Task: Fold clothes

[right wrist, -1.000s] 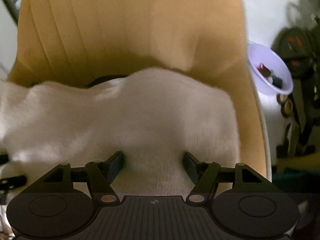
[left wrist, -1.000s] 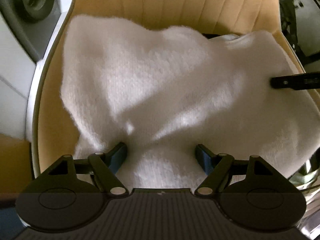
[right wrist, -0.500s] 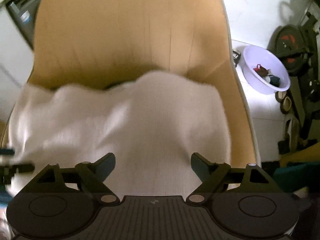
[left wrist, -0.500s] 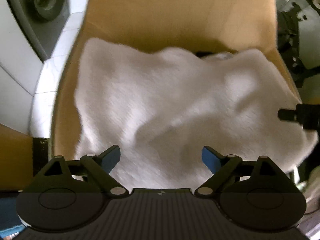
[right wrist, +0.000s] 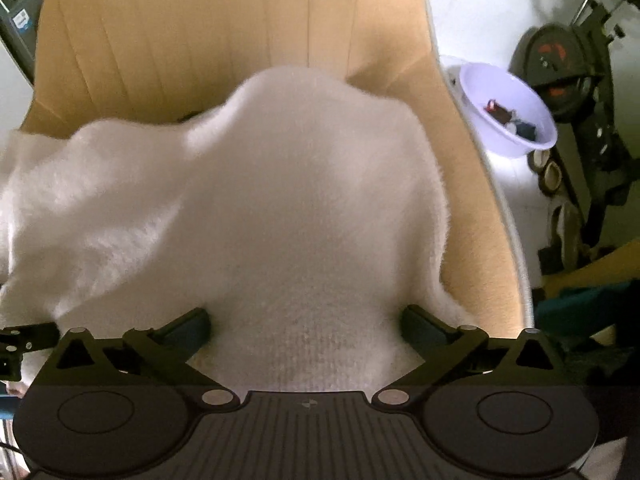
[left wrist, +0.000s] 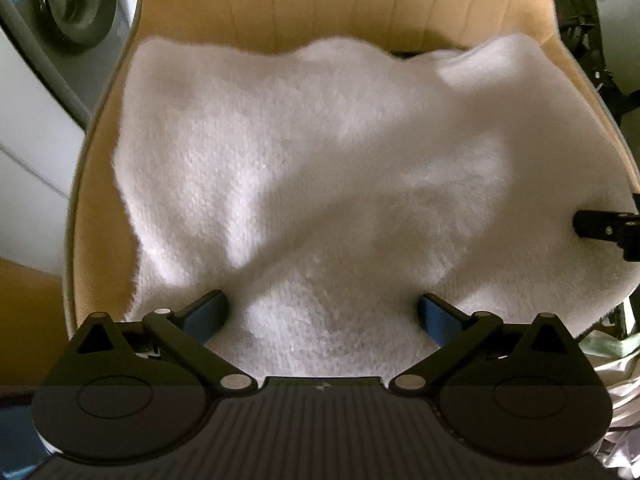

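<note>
Tan padded chair seat [left wrist: 96, 216] under white fuzzy garment [left wrist: 320, 184], washing machine [left wrist: 68, 4] behind; both hand-held grippers opening wide.

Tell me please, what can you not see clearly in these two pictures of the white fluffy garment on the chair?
- White garment: near edge hidden behind the left gripper body in the left wrist view; its type is unclear.
- Right gripper: same in the right wrist view; garment's left side cut off and blurred.
- Chair seat: covered by the garment.
- Bowl contents: too small to identify.
</note>
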Available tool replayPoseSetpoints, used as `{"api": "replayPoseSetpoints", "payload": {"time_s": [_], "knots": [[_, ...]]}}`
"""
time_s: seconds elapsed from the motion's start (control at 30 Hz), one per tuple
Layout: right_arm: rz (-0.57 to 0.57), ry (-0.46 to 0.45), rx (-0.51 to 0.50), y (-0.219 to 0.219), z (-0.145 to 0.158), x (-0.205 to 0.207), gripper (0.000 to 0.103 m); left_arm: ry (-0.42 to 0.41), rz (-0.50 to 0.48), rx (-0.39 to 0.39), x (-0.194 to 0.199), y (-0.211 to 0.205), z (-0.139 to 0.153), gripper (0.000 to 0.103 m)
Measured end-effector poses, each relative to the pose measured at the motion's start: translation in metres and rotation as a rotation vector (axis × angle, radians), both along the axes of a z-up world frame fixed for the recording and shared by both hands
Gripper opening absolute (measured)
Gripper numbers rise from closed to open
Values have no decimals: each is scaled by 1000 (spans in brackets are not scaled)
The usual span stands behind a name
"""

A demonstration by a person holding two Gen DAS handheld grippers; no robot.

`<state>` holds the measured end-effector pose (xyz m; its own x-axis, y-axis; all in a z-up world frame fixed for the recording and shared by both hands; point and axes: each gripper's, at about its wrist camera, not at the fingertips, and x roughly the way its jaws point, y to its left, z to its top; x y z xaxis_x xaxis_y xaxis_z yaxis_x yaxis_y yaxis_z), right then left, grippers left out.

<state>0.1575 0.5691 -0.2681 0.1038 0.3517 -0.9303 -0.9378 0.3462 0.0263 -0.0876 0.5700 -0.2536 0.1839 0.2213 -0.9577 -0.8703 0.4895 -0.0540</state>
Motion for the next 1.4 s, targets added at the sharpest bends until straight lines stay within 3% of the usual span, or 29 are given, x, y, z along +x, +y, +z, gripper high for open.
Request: {"api": "replayPoseSetpoints", "payload": {"time_s": [0.23, 0.4, 0.63, 0.77, 0.87, 1.03, 1.23, 1.4], "knots": [[-13, 29, 122, -43, 76, -4, 102, -19, 33, 39, -9, -30, 54, 103], [40, -39, 198, -89, 136, -14, 102, -66, 33, 62, -11, -71, 106, 103], [51, -27, 304, -192, 208, -28, 102, -29, 62, 257, -7, -175, 180, 103], [64, -12, 343, -267, 239, -39, 102, -46, 66, 268, -10, -249, 204, 103], [75, 2, 390, -323, 258, -48, 102, -78, 129, 292, -25, -303, 218, 103], [73, 25, 394, -397, 274, -63, 102, -76, 153, 244, -42, -368, 230, 103], [35, 28, 393, -458, 279, -91, 102, -65, 206, 237, -54, -413, 244, 103], [23, 12, 398, -480, 282, -111, 102, -67, 165, 265, -60, -433, 255, 103]]}}
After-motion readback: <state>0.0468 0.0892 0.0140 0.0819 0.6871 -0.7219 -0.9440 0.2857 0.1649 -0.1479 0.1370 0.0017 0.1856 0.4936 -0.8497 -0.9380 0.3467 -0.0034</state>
